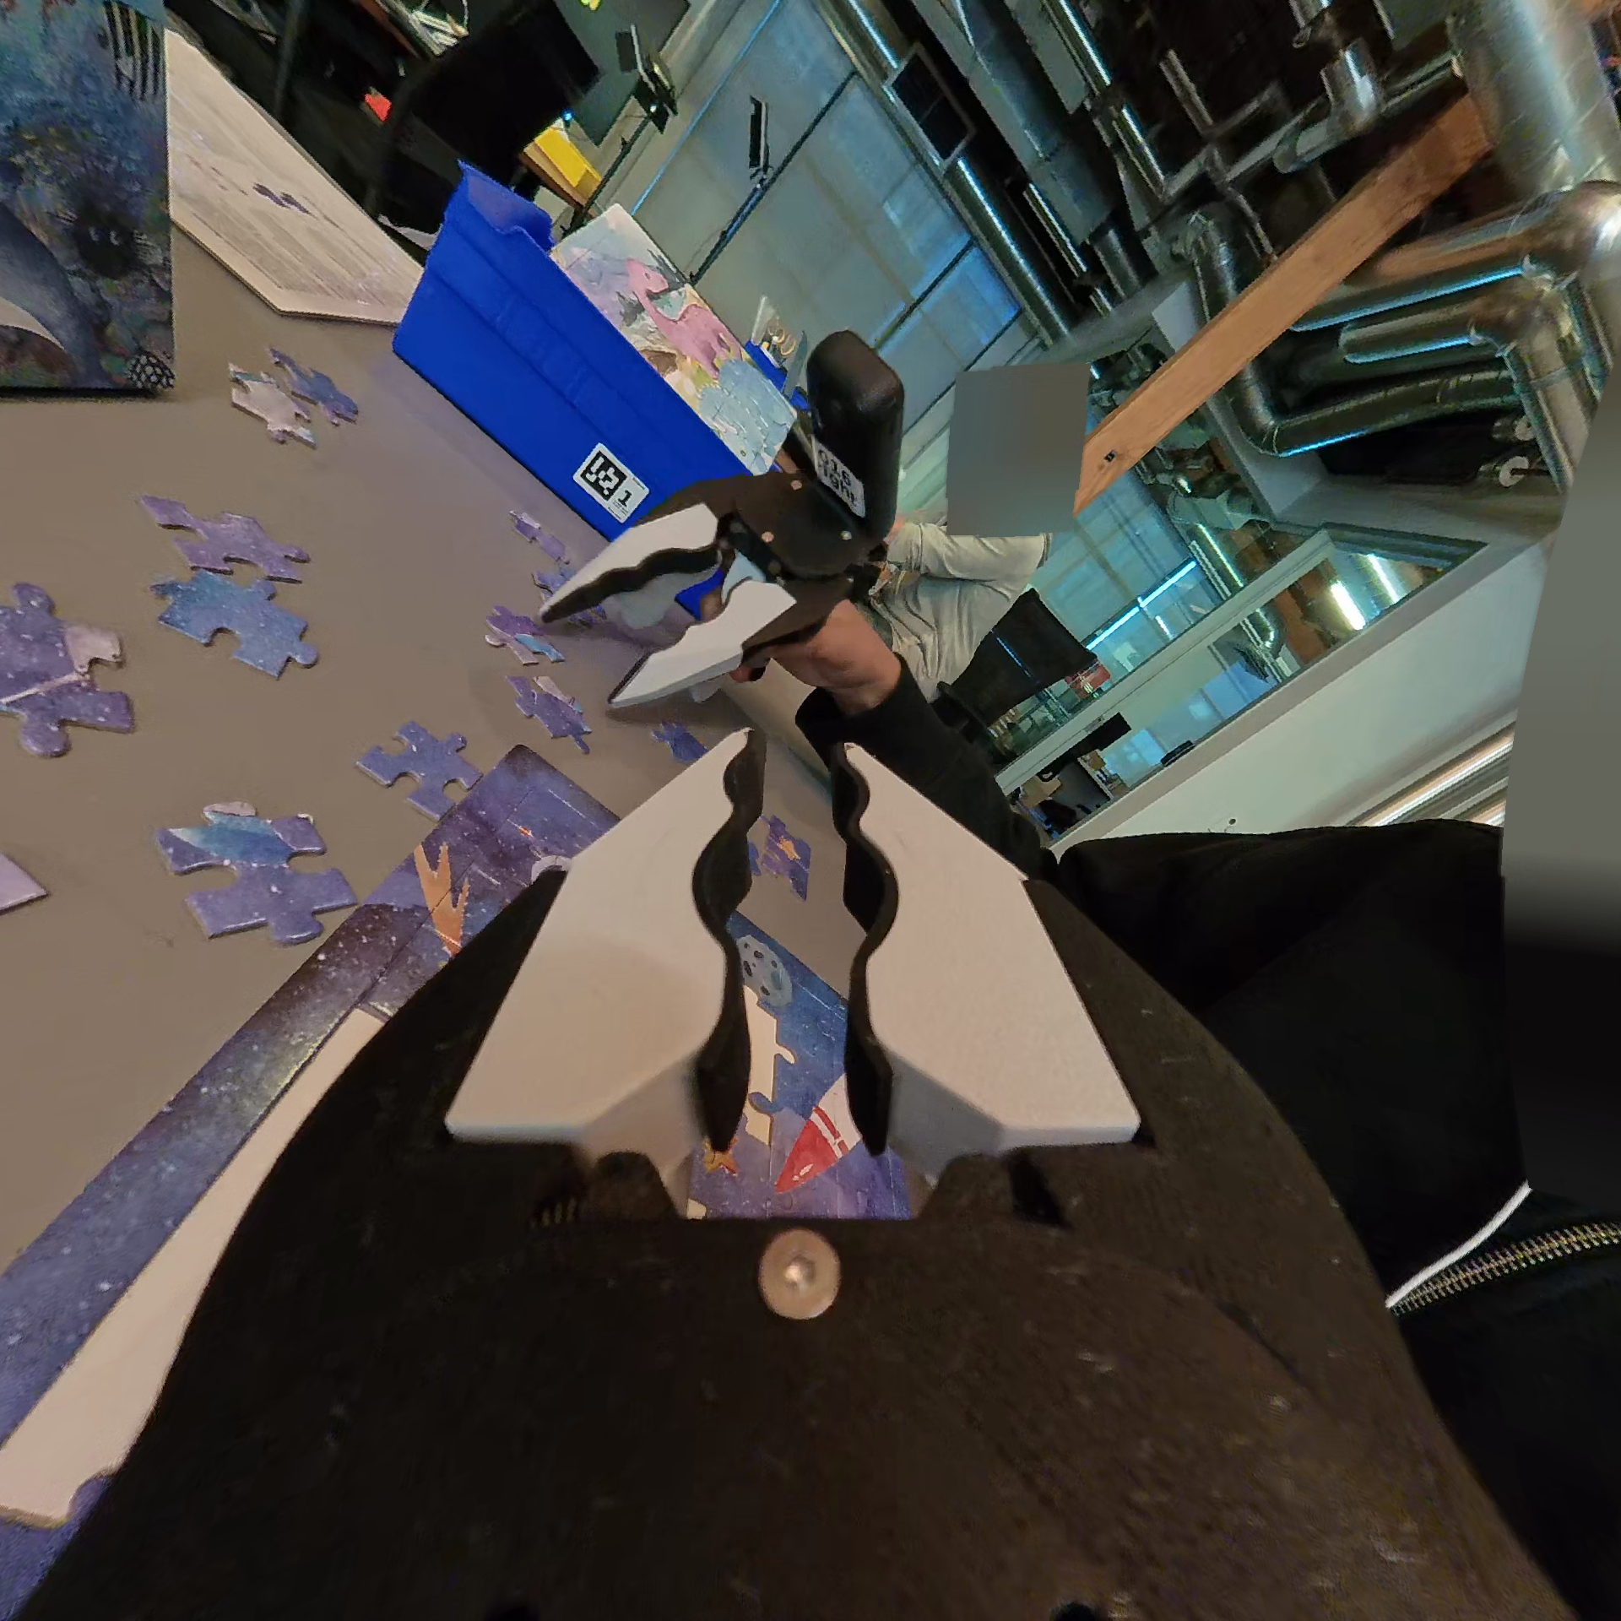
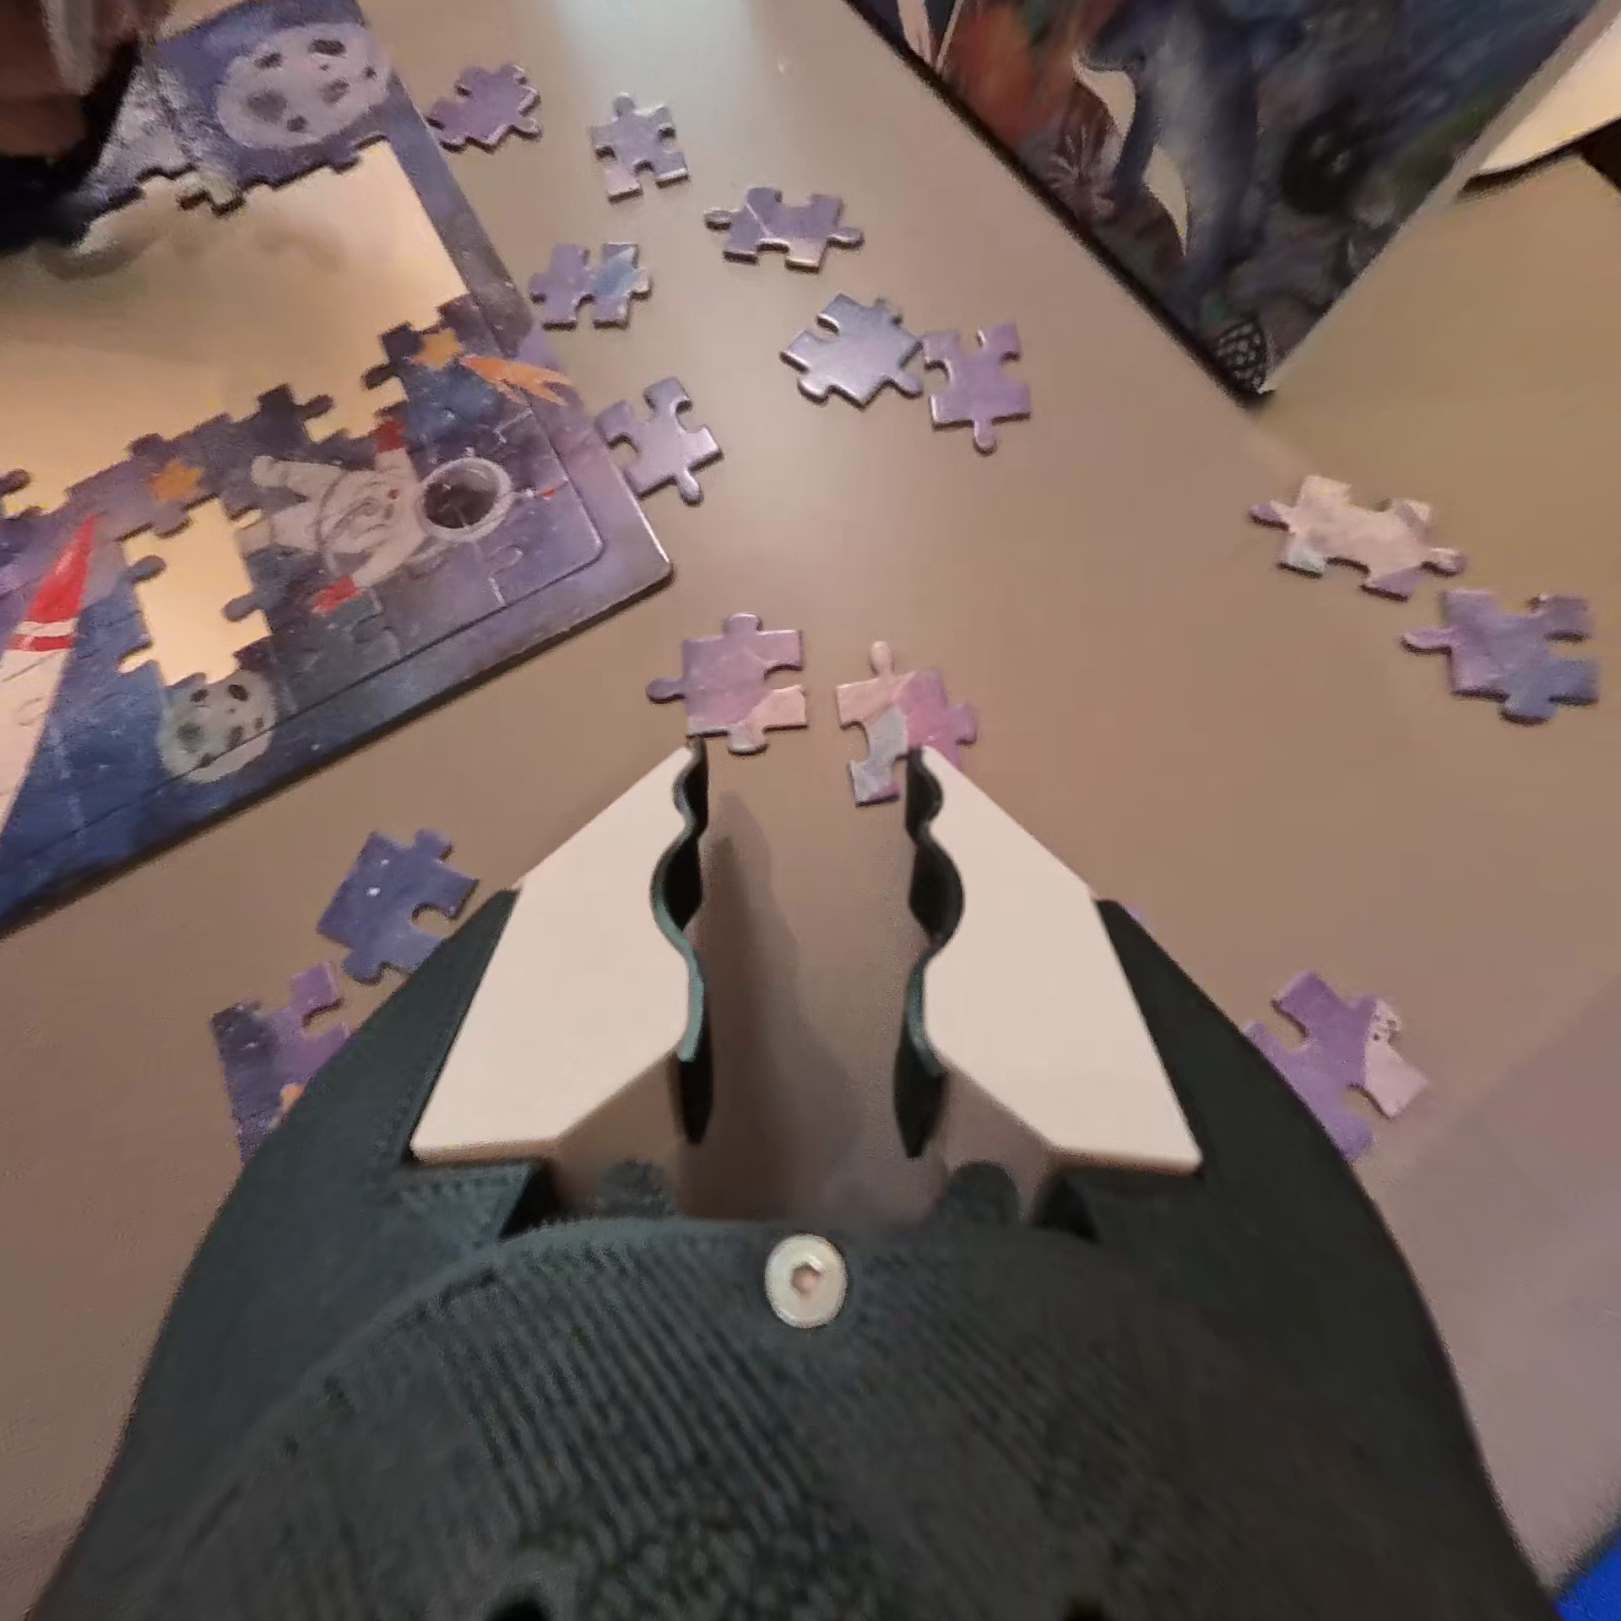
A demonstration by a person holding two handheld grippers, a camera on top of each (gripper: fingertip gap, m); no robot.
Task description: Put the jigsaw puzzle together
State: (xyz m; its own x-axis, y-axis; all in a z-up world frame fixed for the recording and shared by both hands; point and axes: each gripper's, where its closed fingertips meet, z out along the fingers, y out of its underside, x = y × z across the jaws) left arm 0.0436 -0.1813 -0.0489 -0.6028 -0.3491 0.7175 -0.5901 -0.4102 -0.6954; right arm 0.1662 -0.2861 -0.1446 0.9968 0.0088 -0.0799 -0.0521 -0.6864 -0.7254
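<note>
In the left wrist view, the left gripper (image 1: pixel 794 746) hangs tilted above the half-built space puzzle board (image 1: pixel 526 842); its jaws stand a little apart and hold nothing. At 12 o'clock from it the right gripper (image 1: pixel 583 653) is wide open over the grey table (image 1: pixel 105 1035), with a blue bin (image 1: pixel 526 368) behind it.

In the right wrist view, the right gripper (image 2: pixel 803 763) is open and empty. 2 loose pieces lie just ahead: a purple piece (image 2: pixel 732 680) at 11 o'clock and a pink-purple piece (image 2: pixel 895 719) at 1 o'clock, partly under the right fingertip (image 2: pixel 930 772). Risk, I judge: flat pieces may slide away, or the tip may push this piece aside.
</note>
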